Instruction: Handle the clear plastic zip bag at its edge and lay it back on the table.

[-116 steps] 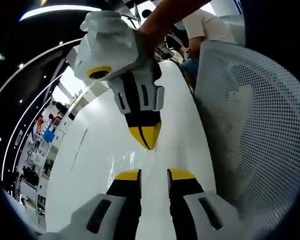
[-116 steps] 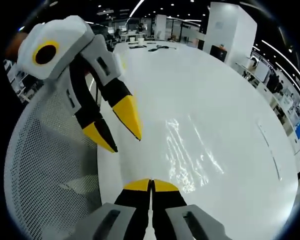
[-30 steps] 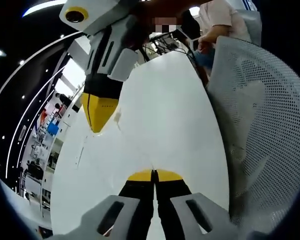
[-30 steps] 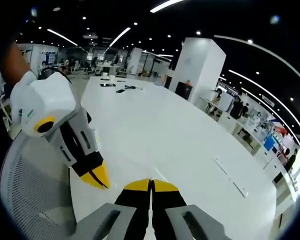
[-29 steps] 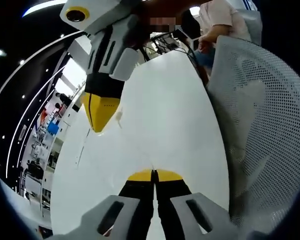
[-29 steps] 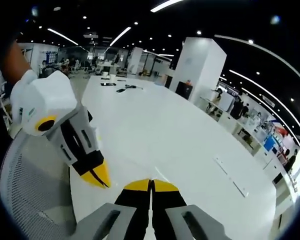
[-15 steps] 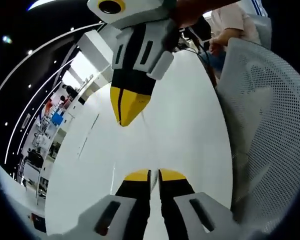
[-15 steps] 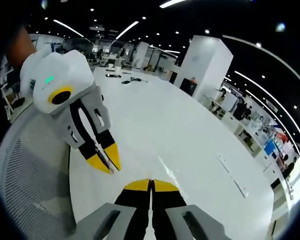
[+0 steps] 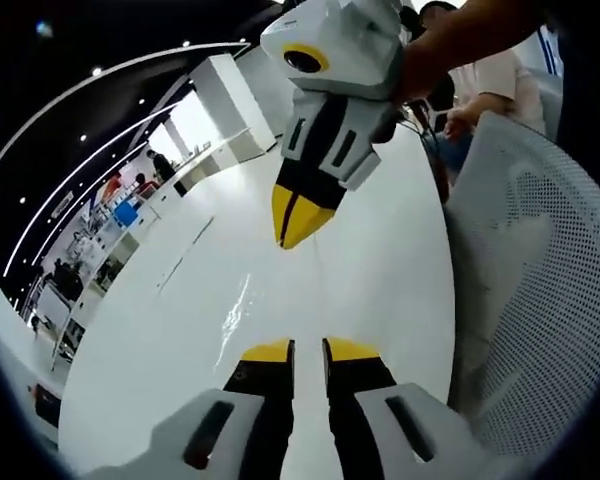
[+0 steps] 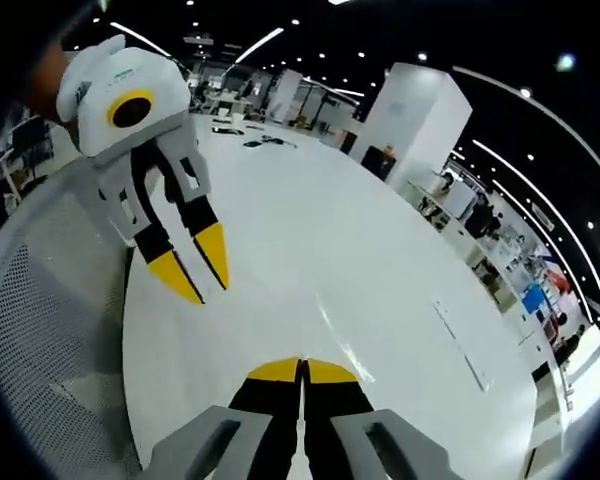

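Clear plastic zip bag: it reads only as a glossy streak on the white table. In the left gripper view its long axis runs from 1 o'clock to 7 o'clock, just at 10 o'clock of that view's own jaws. In the right gripper view the bag runs from 11 o'clock to 5 o'clock, its near end just at 2 o'clock of that view's own jaws. Its outline and zip end cannot be made out.

Right gripper: it enters from 12 o'clock, with its yellow tips pressed together and pointing down at the table. From its own camera the right gripper shows no gap. Whether film lies between the jaws cannot be told.

Left gripper: a narrow gap separates the jaws. The left gripper stands at 10 o'clock with its tips spread, holding nothing.

A white mesh chair stands at 3 o'clock against the table edge. A seated person is at 1 o'clock beyond it.
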A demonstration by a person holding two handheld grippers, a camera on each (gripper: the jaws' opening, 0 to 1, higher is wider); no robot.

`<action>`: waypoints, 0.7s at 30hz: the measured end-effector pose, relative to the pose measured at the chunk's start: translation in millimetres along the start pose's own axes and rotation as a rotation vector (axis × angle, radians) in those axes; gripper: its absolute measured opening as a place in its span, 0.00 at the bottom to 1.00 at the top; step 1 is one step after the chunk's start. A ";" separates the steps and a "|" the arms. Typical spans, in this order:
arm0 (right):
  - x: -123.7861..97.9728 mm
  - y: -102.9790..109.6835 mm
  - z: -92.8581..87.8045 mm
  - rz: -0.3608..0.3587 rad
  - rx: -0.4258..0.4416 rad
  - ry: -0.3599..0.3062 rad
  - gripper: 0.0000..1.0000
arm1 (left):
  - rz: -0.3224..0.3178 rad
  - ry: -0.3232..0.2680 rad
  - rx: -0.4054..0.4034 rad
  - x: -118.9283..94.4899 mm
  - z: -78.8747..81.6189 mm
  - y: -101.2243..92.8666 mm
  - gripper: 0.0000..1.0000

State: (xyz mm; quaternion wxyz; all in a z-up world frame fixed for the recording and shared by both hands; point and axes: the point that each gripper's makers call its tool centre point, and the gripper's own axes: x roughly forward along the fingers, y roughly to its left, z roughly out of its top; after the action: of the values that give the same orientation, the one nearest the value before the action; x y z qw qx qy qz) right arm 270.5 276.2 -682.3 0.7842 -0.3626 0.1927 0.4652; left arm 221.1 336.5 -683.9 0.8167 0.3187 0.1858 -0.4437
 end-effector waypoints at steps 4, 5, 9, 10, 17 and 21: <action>5.6 2.9 -7.3 0.001 -0.022 0.031 0.00 | 0.014 0.009 -0.048 -2.1 -7.4 -3.7 0.19; 8.8 3.3 -10.3 0.000 -0.032 0.035 0.00 | 0.016 0.003 -0.066 -3.4 -9.5 -5.1 0.20; 9.3 3.2 -13.7 -0.002 -0.020 0.041 0.00 | 0.024 0.008 -0.085 -7.7 -16.7 -8.1 0.21; 10.0 3.1 -15.6 -0.004 -0.022 0.044 0.00 | 0.030 0.008 -0.092 -9.0 -17.6 -7.6 0.22; 11.2 -5.2 -25.1 -0.020 -0.008 0.057 0.00 | 0.081 -0.008 -0.181 -20.8 -24.7 2.4 0.30; 11.1 -9.6 -26.5 -0.035 -0.016 0.063 0.00 | 0.103 -0.008 -0.223 -24.1 -26.2 6.2 0.39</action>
State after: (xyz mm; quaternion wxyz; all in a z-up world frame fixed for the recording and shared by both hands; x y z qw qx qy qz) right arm 285.3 260.0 -703.2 0.7827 -0.3868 0.2071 0.4414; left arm 212.9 371.6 -686.7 0.8696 0.2333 0.2139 -0.3789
